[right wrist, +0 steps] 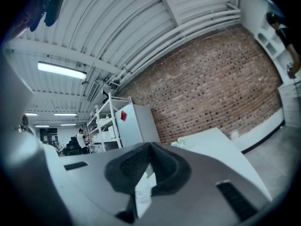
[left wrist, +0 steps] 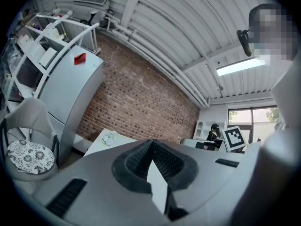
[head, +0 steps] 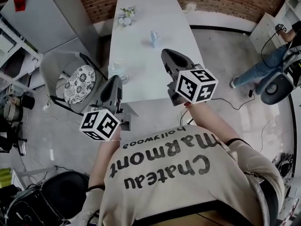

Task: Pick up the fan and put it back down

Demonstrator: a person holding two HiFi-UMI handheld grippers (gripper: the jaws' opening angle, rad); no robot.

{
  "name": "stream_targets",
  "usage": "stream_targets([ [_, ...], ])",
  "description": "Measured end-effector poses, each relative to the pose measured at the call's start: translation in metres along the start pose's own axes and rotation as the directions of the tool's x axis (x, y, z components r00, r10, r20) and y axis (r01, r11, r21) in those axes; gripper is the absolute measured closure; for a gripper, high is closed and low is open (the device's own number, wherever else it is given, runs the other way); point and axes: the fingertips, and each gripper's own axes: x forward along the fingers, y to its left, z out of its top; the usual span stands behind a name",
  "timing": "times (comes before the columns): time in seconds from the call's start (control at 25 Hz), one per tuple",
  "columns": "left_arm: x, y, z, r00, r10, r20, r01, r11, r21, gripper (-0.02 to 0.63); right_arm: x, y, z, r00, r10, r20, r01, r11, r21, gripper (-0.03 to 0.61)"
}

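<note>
Head view has both grippers up in the air over the near end of the table [head: 141, 55], pointing level. On the left gripper [head: 114, 79] the jaws are pressed together with nothing in them. The right gripper [head: 170, 54] is the same, fully closed and empty. Each one's own view just shows a sliver of white past the meeting tips.

The fan [head: 155, 37], or what I take for it since it's tiny in frame, stands upright on the table at about 11 o'clock from the right gripper, well apart from both. So it sits where the task wants it to end up. Honestly this fits a moment ahead of the pick just as well as one after the set-down, can't call it.

What could go wrong imo:
- the fan looks small and light, so any nudge from those closed tips would push it or tip it over rather than grab it
- neither gripper view has the fan in frame, they're looking at brick wall and ceiling, so aiming hangs on the head view alone
- a clear crumpled thing [head: 117, 72] sits at the table's left edge, just at 12 o'clock of the left gripper, and a careless swing of that hand could sweep it off
- the flowers [head: 125, 15] at the far end look safely out of reach
</note>
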Motion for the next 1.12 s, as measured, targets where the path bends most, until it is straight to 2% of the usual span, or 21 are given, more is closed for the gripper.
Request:
stream_targets([
  [0.44, 0.003, -0.062, -0.014, 0.999, 0.039, 0.025, -0.040, 0.999, 0.017, 0.612, -0.047, -0.030, 0.001, 0.998, 0.038, -0.055, -0.039, 0.999, -0.001, 0.575],
  [1.12, -0.012, -0.142, -0.068, 0.995, 0.096, 0.028, -0.096, 0.995, 0.006, 0.612, -0.128, -0.066, -0.020, 0.989, 0.076, -0.127, -0.076, 0.997, 0.006, 0.575],
])
